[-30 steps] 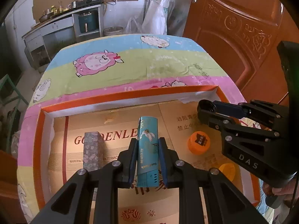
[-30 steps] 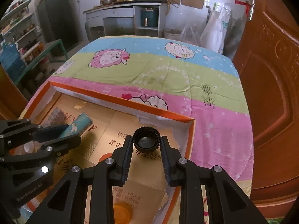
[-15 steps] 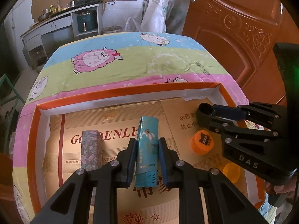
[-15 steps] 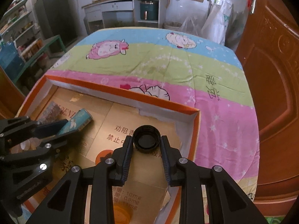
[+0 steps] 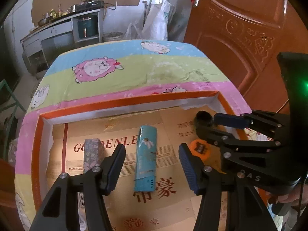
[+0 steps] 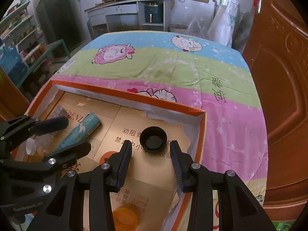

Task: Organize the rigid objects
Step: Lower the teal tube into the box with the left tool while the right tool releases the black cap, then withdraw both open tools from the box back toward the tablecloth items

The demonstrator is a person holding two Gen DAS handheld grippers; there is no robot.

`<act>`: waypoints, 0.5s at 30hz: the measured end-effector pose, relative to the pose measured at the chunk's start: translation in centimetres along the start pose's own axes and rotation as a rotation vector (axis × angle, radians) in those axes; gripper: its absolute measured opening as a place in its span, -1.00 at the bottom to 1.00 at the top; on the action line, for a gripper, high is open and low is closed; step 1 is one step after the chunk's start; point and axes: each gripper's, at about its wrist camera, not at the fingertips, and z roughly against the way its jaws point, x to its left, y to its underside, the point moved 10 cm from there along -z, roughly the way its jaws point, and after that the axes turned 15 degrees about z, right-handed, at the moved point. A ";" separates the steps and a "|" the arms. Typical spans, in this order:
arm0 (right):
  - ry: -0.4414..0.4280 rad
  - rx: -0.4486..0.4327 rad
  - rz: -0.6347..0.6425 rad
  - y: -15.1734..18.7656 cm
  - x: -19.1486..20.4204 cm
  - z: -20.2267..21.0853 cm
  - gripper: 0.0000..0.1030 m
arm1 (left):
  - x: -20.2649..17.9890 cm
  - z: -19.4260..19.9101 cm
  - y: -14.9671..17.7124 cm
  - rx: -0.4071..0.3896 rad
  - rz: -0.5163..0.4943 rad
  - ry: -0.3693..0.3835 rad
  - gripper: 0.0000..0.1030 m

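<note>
**Both releases in the tray: watch the withdrawal**

Cartoon-sheep bedding carries our orange-rimmed cardboard tray (image 5: 123, 104). Left gripper (image 5: 152, 161) opens around the glossy teal box (image 5: 145, 159), lying flat; right gripper (image 6: 151, 154) opens, round black cap (image 6: 153, 138) freed just ahead. We judge a retreating finger could nudge either.

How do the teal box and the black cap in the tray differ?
The teal box is long, flat-sided and printed; the black cap is round and plain. The box lies on its side; the cap sits hollow side up. Both rest free on the tray floor, each ahead of an opening claw.
</note>
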 end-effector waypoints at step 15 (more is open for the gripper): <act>-0.009 -0.108 -0.083 1.0 0.8 5.4 -0.18 | -0.6 5.7 0.4 -0.121 -0.028 -0.007 0.11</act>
